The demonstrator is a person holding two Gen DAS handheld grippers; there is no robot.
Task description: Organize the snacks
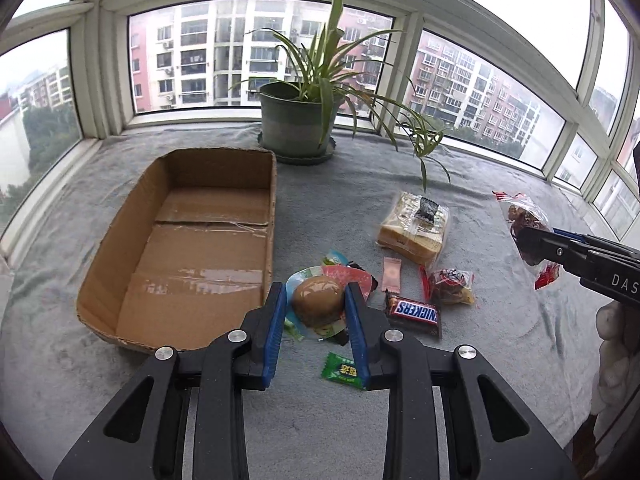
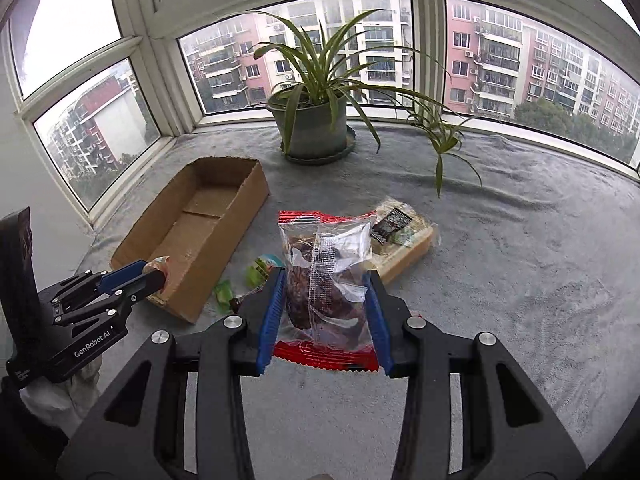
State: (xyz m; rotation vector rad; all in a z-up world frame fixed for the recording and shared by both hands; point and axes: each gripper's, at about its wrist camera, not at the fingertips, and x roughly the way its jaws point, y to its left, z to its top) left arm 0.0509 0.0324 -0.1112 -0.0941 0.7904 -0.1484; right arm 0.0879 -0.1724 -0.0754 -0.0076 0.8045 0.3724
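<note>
My left gripper (image 1: 316, 300) is shut on a brown packed egg (image 1: 318, 297) and holds it above the snack pile, right of the open cardboard box (image 1: 120, 280). My right gripper (image 2: 326, 300) is shut on a clear red-edged bag of dark dried meat (image 2: 326, 276), lifted off the blanket. In the left wrist view that bag (image 1: 524, 220) hangs at the far right. In the right wrist view the left gripper (image 2: 160, 274) is by the box's (image 2: 248, 192) near corner. The box is empty.
On the grey blanket (image 1: 500, 340) lie a Snickers bar (image 1: 416, 312), a wrapped cake block (image 1: 416, 228), a red-yellow snack bag (image 1: 452, 286), a pink sachet (image 1: 391, 274) and a green candy (image 1: 344, 372). A potted plant (image 1: 298, 120) stands behind by the windows.
</note>
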